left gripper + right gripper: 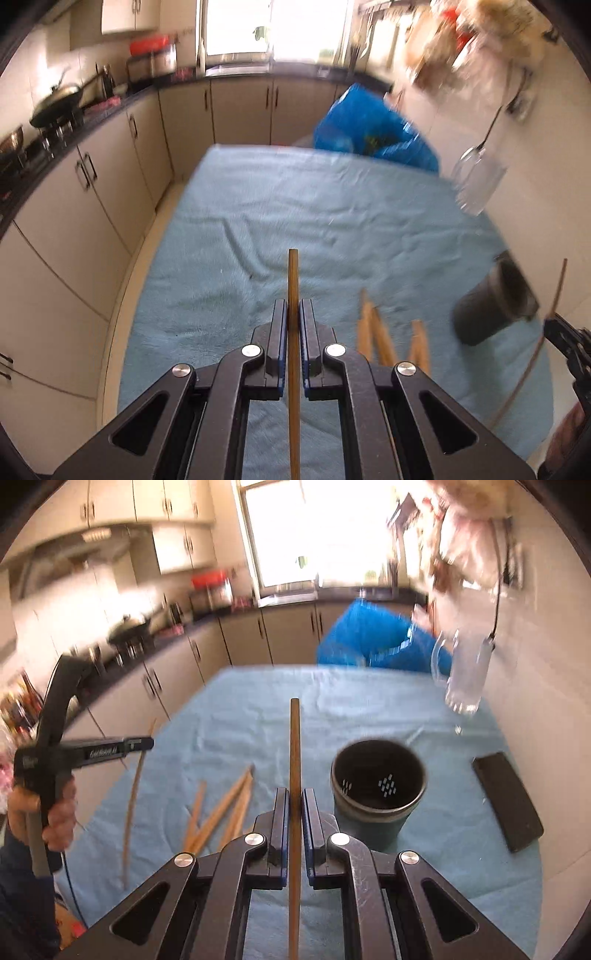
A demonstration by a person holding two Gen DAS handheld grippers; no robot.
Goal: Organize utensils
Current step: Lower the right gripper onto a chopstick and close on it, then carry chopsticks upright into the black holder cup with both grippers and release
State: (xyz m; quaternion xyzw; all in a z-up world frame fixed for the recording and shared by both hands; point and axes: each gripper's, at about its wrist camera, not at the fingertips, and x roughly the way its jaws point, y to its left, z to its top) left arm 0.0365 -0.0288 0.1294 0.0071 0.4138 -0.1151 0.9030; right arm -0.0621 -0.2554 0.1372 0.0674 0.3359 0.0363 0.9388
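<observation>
Each gripper is clenched on one chopstick: left gripper (pixel 294 314), right gripper (pixel 294 801). The dark holder (pixel 378 779) stands just right of the right gripper's upright chopstick (pixel 294 738), probably nearer that hand.

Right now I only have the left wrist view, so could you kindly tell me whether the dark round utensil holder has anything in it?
Observer: The dark round utensil holder looks empty; its perforated bottom shows.
Operator: Thank you. Does anything lie to its right?
Observer: A flat black rectangular slab lies on the blue cloth, apart from the holder.
Operator: And my right tongs?
Observer: The right tongs are shut on a brown wooden chopstick.
</observation>
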